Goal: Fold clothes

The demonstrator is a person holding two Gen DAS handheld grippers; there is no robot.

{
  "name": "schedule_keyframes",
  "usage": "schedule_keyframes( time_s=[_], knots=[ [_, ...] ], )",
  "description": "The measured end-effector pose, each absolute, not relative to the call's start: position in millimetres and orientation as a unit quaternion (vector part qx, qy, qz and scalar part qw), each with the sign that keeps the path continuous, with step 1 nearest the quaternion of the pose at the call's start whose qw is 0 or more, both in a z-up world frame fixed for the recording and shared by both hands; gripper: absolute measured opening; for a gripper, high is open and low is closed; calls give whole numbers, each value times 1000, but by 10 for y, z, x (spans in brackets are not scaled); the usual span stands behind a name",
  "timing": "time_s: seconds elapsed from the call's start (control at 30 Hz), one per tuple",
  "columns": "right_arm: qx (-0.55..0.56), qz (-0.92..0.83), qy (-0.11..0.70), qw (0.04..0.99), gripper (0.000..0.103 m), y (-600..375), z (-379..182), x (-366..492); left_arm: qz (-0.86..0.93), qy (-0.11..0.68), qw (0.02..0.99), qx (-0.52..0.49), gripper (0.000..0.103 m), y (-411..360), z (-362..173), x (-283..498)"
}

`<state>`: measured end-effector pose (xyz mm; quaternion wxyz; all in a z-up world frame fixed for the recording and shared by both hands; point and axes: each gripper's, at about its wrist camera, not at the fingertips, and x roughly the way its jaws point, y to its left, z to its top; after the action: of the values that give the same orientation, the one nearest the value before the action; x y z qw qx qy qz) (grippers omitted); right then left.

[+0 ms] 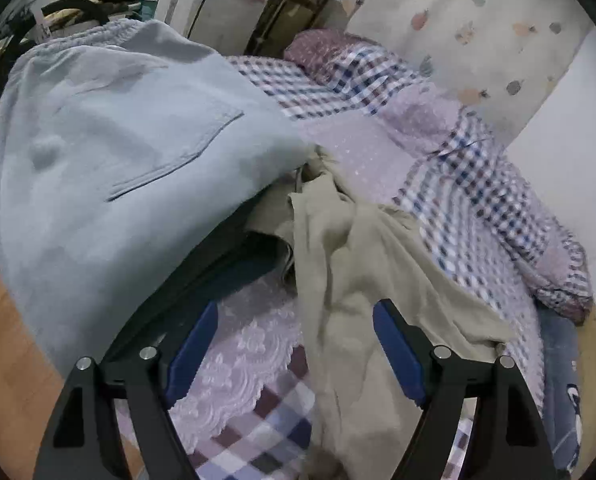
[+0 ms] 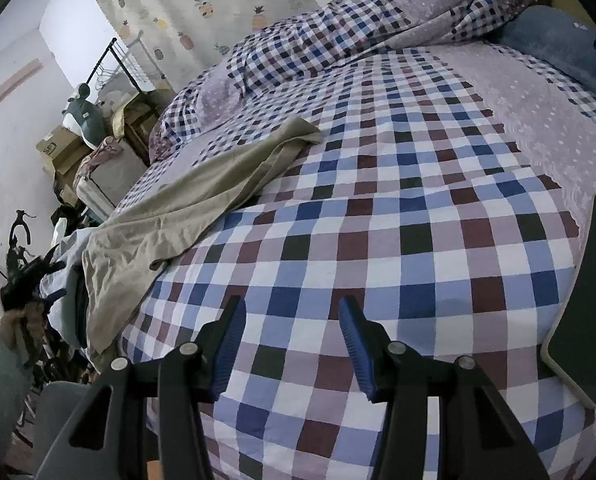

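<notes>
Across both views, biggest thing is the bed with its blue, maroon and white checked cotton sheet (image 2: 397, 240); a rumpled checked and dotted lilac duvet (image 2: 337, 28) is bunched along its far side, 12 to 1 o'clock in the right wrist view.

Next: light blue fleece trousers with a stitched patch pocket (image 1: 110, 152), filling 9 to 11 o'clock in the left wrist view, draped over something dark at the bed edge.

Then a crumpled khaki cotton garment (image 1: 361, 288), centre to 6 o'clock in the left view, its top tucked under the blue trousers. In the right view it lies long, from centre to 8 o'clock, spilling off the bed edge.

Black-screened phone (image 2: 585, 304) flat on the sheet at 4 o'clock in the right view.

My left gripper (image 1: 294, 344): jaws wide apart, nothing clamped, khaki fabric lying between them.

My right gripper (image 2: 292, 340): jaws apart, empty, over bare checked sheet, well clear of the khaki garment.
</notes>
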<state>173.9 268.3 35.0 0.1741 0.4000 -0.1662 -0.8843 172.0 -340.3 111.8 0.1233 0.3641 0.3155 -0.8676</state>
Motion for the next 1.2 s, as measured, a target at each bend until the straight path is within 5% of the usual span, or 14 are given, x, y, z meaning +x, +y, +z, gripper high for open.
schedule_keyframes(
  time_s=[0.33,0.53,0.73,1.2],
  knots=[
    [407,-887,-164,142,52,2615,278,1625,-938,146,-60,309,85,-1748,1514,1890],
    [404,-888,-182,125,52,2599,210,1556,-951,-13,-116,285,85,-634,1107,1676],
    [409,-889,-168,116,52,2518,153,1501,-950,-83,-117,276,85,-267,775,1598],
    [417,-888,-156,114,55,2069,227,215,-944,53,-94,311,85,-573,816,1207]
  ],
)
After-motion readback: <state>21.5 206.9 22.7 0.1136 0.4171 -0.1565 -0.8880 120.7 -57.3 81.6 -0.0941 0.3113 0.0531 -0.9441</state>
